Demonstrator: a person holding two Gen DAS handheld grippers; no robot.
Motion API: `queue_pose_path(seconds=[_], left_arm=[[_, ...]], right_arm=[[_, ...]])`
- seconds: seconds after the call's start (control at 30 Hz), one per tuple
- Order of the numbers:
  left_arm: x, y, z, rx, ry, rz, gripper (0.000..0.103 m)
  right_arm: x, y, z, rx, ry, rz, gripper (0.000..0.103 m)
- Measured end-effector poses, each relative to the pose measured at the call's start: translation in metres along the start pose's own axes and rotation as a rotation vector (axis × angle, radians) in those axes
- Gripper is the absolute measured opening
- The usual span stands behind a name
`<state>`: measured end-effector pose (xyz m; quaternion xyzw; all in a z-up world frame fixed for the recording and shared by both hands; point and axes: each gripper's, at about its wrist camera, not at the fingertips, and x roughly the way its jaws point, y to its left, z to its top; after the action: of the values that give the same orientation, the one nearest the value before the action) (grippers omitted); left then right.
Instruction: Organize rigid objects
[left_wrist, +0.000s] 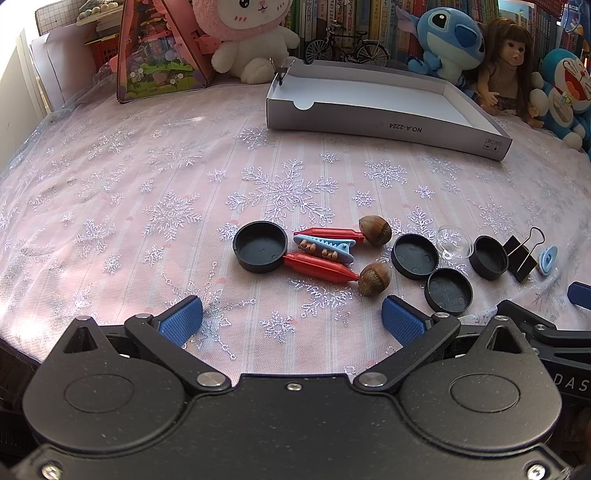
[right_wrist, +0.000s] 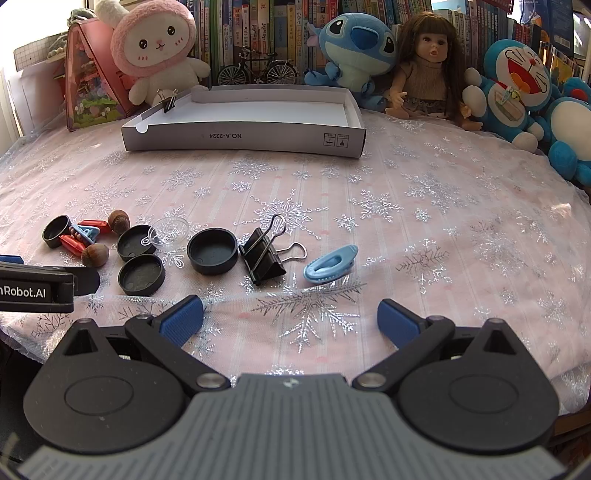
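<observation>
Pink snowflake tablecloth (right_wrist: 424, 206) — bookshelf (right_wrist: 236, 33) behind

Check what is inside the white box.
The white box shows a bare white floor and one black binder clip on its left wall. The near wall hides the front strip of floor.

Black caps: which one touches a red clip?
The leftmost black cap, set apart from the other three; the nearer red clip's end meets its rim.

small stuff strung in a row in front of me, caps (right_wrist: 212, 251) left of the binder clip (right_wrist: 263, 258), hair clip (right_wrist: 330, 264) rightmost, tray (right_wrist: 243, 140) way behind, toys behind that
</observation>
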<state>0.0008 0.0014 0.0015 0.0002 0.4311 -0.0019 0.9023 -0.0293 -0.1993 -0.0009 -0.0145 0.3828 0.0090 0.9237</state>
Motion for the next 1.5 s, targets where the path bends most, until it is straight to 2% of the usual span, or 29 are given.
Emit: queue_pose_path(seconds=[0.93, 1.2, 1.5], left_arm=[[-0.0003, 0.0003, -0.0001, 0.001, -0.002, -0.001, 0.103], [-0.0013, 0.0015, -0.0008, 0.027, -0.02, -0.017, 0.103], [-0.0052, 0.0026, -0.0086, 0.03, -0.062, -0.023, 0.103]], right_arm=[[-0.0006, -0.0002, 0.0013, -0.002, -0.004, 0.001, 0.103], [-0.0002, -0.0047, 0.0017, -0.028, -0.011, 0.028, 0.103], [-0.0007, -0.0066, -0.0061, -0.033, -0.063, 0.045, 0.103]])
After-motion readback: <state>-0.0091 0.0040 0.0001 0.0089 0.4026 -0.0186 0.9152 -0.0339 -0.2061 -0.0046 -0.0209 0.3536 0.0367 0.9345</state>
